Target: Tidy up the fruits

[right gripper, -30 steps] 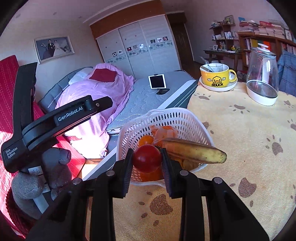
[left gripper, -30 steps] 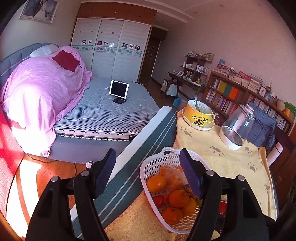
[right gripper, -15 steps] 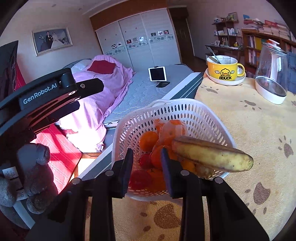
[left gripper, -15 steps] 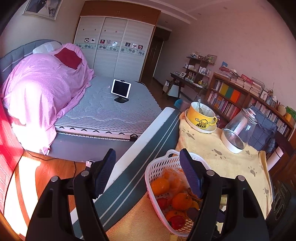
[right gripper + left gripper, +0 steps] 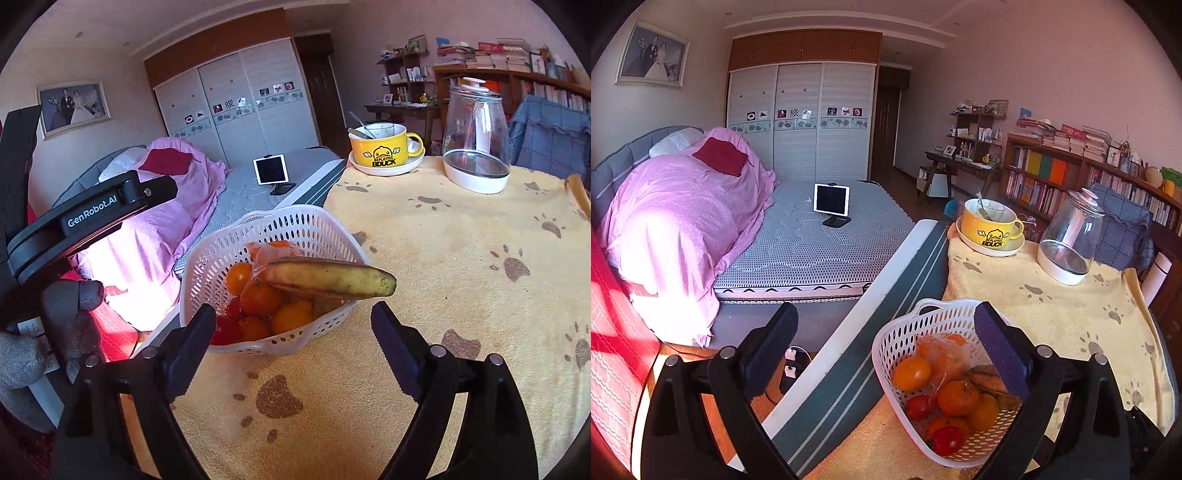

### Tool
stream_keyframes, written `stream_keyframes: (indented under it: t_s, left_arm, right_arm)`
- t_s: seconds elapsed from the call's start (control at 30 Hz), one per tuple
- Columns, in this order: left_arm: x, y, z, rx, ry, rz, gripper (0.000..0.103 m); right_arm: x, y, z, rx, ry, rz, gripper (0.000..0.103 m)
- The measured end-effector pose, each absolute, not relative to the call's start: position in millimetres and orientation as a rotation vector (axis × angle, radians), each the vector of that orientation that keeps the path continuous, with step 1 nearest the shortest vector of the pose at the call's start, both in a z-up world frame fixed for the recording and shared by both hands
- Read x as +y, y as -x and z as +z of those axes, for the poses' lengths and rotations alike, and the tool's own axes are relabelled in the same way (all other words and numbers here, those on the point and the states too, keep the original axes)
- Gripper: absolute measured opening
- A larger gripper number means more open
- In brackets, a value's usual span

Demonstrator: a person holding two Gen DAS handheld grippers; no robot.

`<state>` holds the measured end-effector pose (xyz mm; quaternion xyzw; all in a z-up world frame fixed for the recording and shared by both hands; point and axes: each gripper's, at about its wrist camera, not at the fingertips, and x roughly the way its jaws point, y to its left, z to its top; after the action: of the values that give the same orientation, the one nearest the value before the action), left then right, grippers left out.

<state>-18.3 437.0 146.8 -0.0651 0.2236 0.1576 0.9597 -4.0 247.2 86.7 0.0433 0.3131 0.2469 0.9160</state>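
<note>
Both the left gripper (image 5: 886, 347) and right gripper (image 5: 293, 341) gape empty near the white basket (image 5: 295, 225) at the table's bedside edge, a banana (image 5: 328, 278) overhanging its rim, mug (image 5: 380, 149) and glass jar (image 5: 474, 140) at the far edge.

A yellow duck mug (image 5: 382, 147) on a saucer (image 5: 386, 168) and a glass jar (image 5: 474, 140) stand on the paw-print tabletop (image 5: 443, 258), with a tablet (image 5: 831, 199) on the bed (image 5: 820, 240).

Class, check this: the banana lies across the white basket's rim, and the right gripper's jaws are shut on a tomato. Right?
Not quite. The right gripper has its jaws open and empty, as the right wrist view shows. The banana does lie across the white basket's rim.
</note>
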Motion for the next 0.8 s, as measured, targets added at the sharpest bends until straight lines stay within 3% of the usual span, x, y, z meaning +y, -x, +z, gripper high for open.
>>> stream_keyframes:
  t_s: [0.07, 0.8]
  left_arm:
    - [433, 19, 147, 0.446, 0.088, 0.344, 0.099]
    - [400, 32, 162, 0.37, -0.21, 0.415, 0.1]
  right_arm:
    - [243, 7, 86, 0.636, -0.074, 0.479, 0.092]
    - [253, 40, 105, 0.521, 0.09, 0.418, 0.096]
